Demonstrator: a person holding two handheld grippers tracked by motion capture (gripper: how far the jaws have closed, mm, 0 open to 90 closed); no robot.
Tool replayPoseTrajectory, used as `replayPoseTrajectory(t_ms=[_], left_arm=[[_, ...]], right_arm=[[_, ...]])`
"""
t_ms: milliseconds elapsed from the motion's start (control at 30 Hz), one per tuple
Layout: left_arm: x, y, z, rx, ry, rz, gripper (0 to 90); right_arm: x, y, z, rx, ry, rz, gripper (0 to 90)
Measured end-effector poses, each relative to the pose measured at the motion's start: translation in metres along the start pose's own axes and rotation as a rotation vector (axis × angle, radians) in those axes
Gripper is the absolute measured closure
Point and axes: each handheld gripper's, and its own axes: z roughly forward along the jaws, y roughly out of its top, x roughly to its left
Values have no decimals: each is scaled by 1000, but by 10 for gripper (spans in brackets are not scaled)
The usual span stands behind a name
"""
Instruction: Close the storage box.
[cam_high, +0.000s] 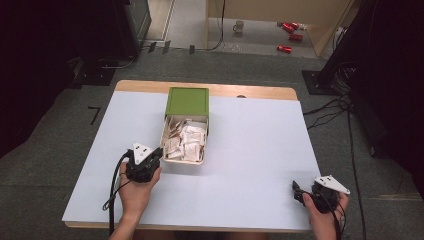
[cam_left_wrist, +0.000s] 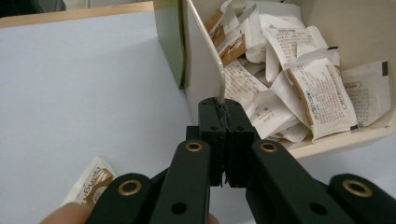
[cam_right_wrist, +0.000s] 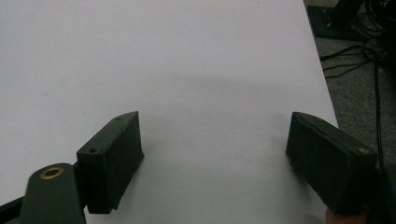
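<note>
White sheeting covers the table (cam_high: 250, 165), and near its middle sits the shallow cream box (cam_high: 184, 161) heaped with paper sachets (cam_high: 187, 140), its green lid (cam_high: 188, 101) pushed to the far end. At the box's near left corner, the left gripper (cam_left_wrist: 225, 109) is clamped on the thin cream wall (cam_left_wrist: 205, 51). One brown-printed sachet (cam_left_wrist: 91, 183) lies loose just left of the box. Well right of the box, the right gripper (cam_right_wrist: 215, 158) rests with jaws wide apart. I'd say the box is being gripped for moving; next comes a steady pull without tipping it.

I see a cream open box (cam_high: 184, 159) full of white paper sachets (cam_high: 191, 138), its green lid (cam_high: 188, 101) at its far end.
</note>
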Motion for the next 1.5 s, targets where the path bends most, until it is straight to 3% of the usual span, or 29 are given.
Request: replayPoseTrajectory(t_ms=[233,567,733,1500], left_arm=[[2,2,1,4,-11,-18,900],[4,9,3,2,-55,-90,900],[0,14,6,2,-41,-92,900],[7,32,29,20,-17,-97,900]], right_arm=[[0,0,0,0,-1,-2,178],[0,0,0,0,0,1,178],[0,0,0,0,0,1,178],[0,0,0,-1,1,2,178]])
